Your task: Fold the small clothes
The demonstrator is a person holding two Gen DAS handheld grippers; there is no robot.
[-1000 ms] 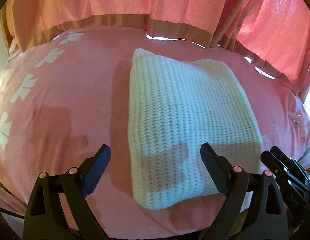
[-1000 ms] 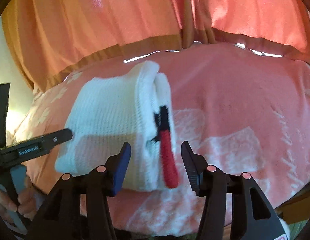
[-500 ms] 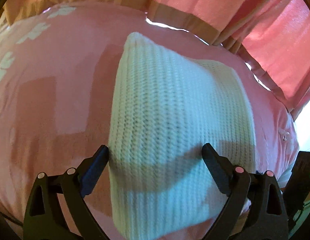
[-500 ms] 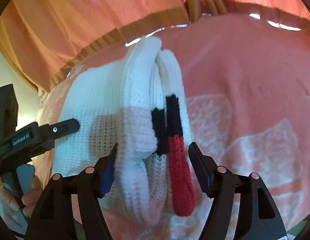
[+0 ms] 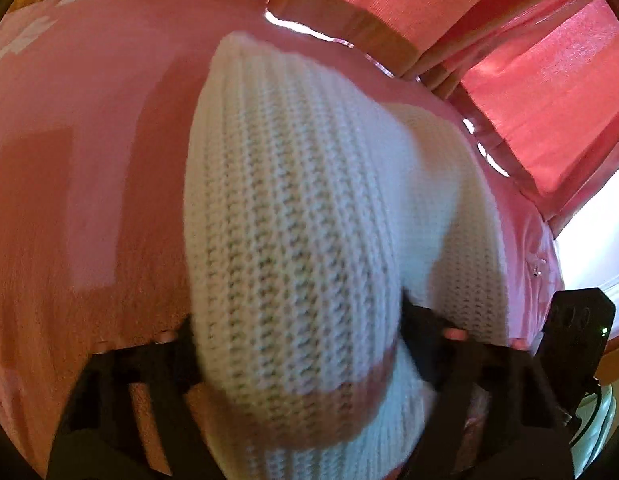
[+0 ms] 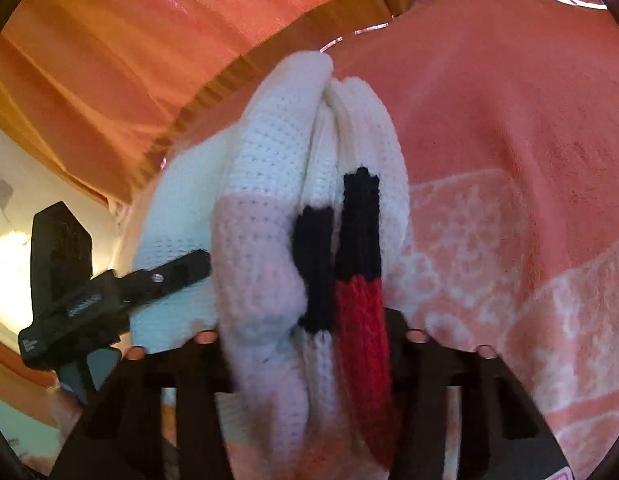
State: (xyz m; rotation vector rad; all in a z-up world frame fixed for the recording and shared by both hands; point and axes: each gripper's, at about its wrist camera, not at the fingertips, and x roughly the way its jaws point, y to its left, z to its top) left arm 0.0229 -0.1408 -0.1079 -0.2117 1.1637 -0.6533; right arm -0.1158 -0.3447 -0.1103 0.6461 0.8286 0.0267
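Note:
A folded white knit garment lies on the pink bedspread. My left gripper is closing on its near left edge, and the knit bulges up between the jaws, hiding the fingertips. In the right wrist view the garment shows its stacked layers with a black and red stripe. My right gripper is closing on that layered edge, with the cloth filling the gap between its jaws. The left gripper also shows there at the garment's far side.
Pink-orange curtains with a tan hem hang just behind the bed. The bedspread stretches to the right of the garment with a paler woven pattern. A bright window shows at the right edge of the left wrist view.
Both grippers have come down and forward onto the garment's near edge. Their jaws opened wide around the folded cloth, then narrowed onto it, and the knit now bunches up between them.

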